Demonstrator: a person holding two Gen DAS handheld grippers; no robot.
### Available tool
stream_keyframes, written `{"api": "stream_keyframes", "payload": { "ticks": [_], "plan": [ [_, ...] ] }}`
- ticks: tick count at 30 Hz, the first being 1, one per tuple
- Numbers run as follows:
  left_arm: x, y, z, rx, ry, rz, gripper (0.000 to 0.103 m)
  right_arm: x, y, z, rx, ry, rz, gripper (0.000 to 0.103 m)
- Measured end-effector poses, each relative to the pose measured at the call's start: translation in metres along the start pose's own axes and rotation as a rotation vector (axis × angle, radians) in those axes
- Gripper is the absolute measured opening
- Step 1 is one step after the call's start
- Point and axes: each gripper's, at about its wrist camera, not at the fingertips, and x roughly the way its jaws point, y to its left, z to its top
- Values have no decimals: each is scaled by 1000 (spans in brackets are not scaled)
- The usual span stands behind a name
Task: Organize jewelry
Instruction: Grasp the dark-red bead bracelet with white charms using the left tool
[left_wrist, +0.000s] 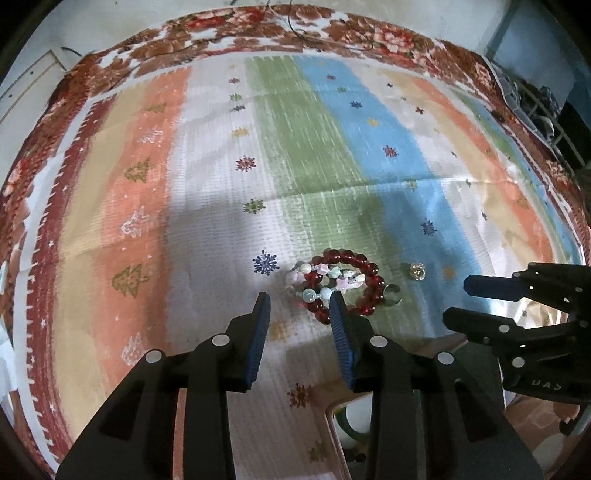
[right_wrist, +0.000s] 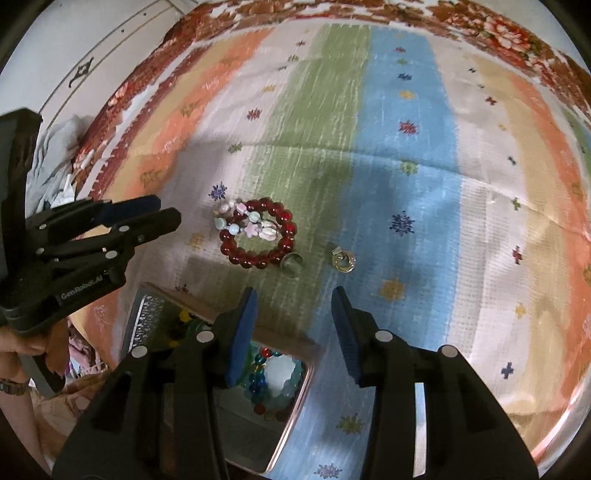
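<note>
Left tool (left_wrist: 300, 301) gaped wide, empty, above the dark red glass-bead bracelet (left_wrist: 345, 282). Right tool (right_wrist: 294, 297) likewise spread, holding nothing.

A striped cloth (right_wrist: 406, 155) in orange, white, green and blue bands, with a red floral border, covers the desk. On the green band lies a red bead bracelet (right_wrist: 258, 232), with a pastel bead bracelet (right_wrist: 245, 221) across its 11 o'clock part. A silver ring (right_wrist: 291, 264) touches the red bracelet at 4 o'clock. A gold ring (right_wrist: 343, 260) sits near it at 3 o'clock. A box of beads (right_wrist: 273, 373) rests at 6 o'clock.
</note>
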Motion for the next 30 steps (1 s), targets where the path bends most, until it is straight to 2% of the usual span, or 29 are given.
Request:
{"api": "stream_keyframes", "payload": {
  "ticks": [7,14,23,30],
  "plan": [
    [25,4,12,33,57,13,34,19,-8,16,24,34,44,44],
    [46,10,17,54,101,27,34,35,-9,24,16,66,34,44],
    [61,5,21,90,135,-9,35,56,-6,30,-38,139,39,44],
    [67,7,23,83,145,-17,39,66,-5,30,-58,156,9,44]
  ]
}}
